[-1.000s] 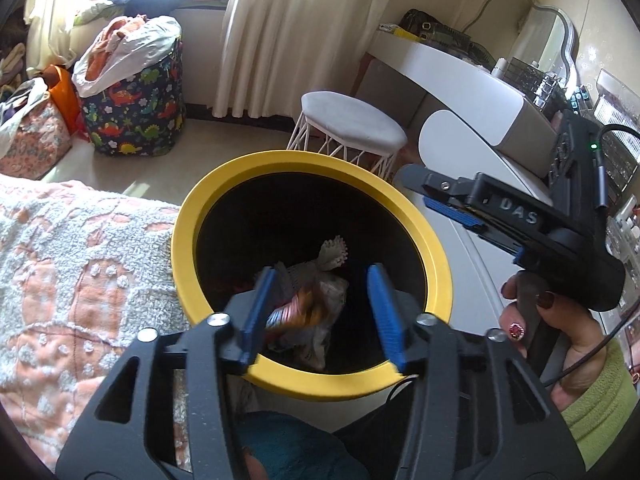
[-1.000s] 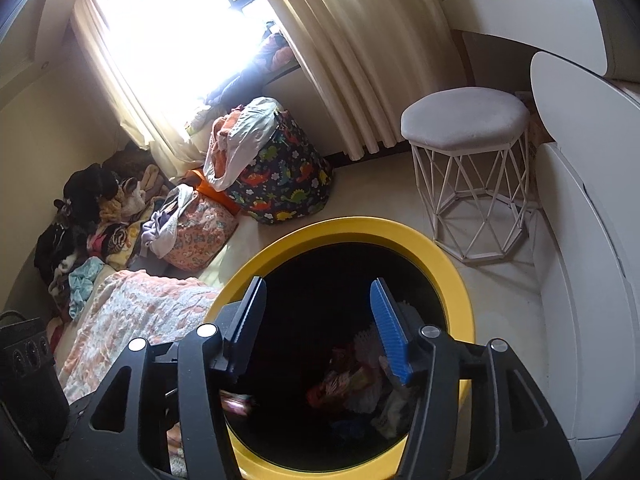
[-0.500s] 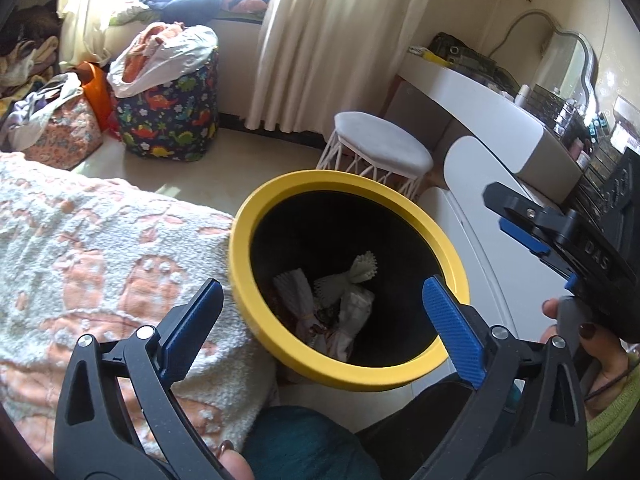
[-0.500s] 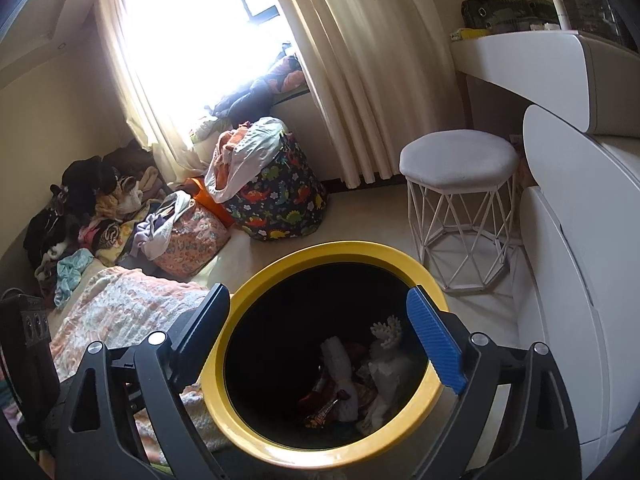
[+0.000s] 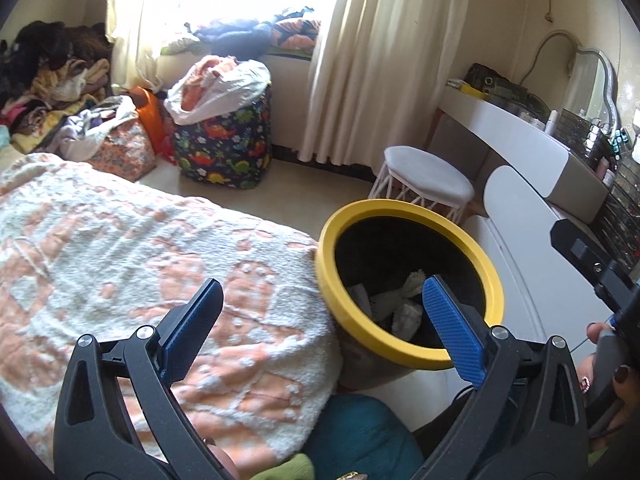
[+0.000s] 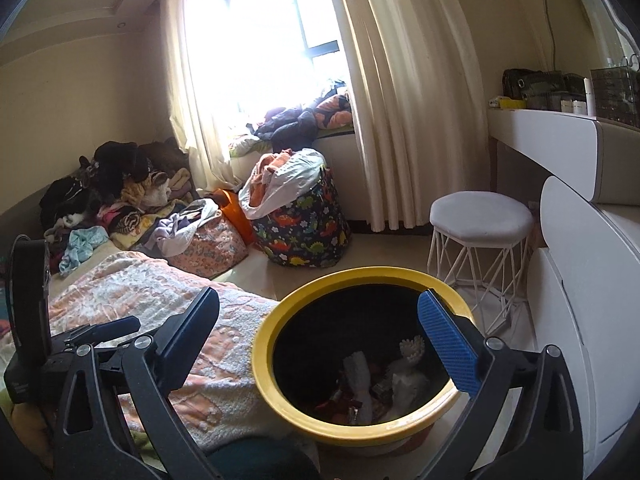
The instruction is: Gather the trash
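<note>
- Since a second ago both views sit higher and further back from the bin; the left view now swings toward the bed, so the bin sits right of centre where it filled the middle before. The wrapper seen between the left jaws then is gone from them.
- left gripper (image 5: 320,328): jaws wide apart, nothing between the pads; blue ribbed pads on black plastic arms.
- right gripper (image 6: 320,336): jaws opening at this moment, no item between them, only the bin mouth behind.
- yellow-rimmed bin (image 6: 276,320): round, glossy yellow lip, dark inside, standing on the floor touching the bed edge, lower centre of the right view. Judged placed there so trash drops straight in from the bed side.
- trash (image 6: 362,372): already in the bin bottom, crumpled white tissue or paper plus reddish wrappers; soft and light, exact items too small to tell.
- blanket (image 5: 120,240): fuzzy white and peach, nubby texture, covers the left half of the left view; no loose trash visible on it.
- hand (image 5: 616,380) holding the right gripper's handle shows at the lower right edge of the left view.
- white stool (image 6: 480,216) with wire legs just behind the bin; dinosaur-print bag (image 6: 304,228) stuffed with clothes, upper centre.
- Judgement: drop done, both tools free for the next piece.
</note>
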